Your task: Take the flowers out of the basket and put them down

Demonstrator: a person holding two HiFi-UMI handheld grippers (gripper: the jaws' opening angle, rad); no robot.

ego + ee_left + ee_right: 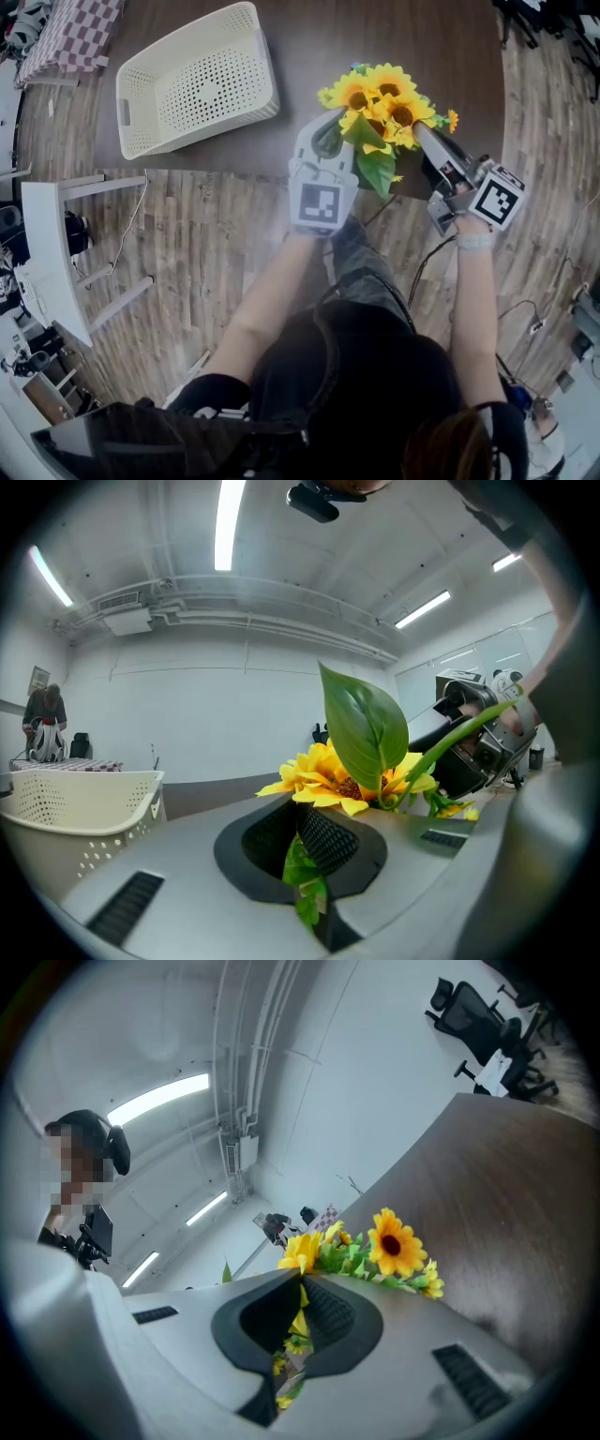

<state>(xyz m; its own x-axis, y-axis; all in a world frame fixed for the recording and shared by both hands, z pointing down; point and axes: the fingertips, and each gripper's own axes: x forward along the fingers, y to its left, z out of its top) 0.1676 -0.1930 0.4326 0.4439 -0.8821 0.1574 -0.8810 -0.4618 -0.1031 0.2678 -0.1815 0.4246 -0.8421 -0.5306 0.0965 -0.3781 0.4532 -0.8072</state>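
We find the sunflowers (382, 108), with yellow petals, dark round centres and glossy green leaves, bunched over the near edge of the dark wood-grain table (394, 37). They are well apart from the cream perforated basket (197, 80) standing to the left. The left gripper (324, 124) is clamped on a green leaf and the right gripper (421, 132) on yellow petals and foliage. Only the 2 gripper views show the ribbed black pads (328, 841) pinching. Only the head view shows both grippers flanking the bunch.
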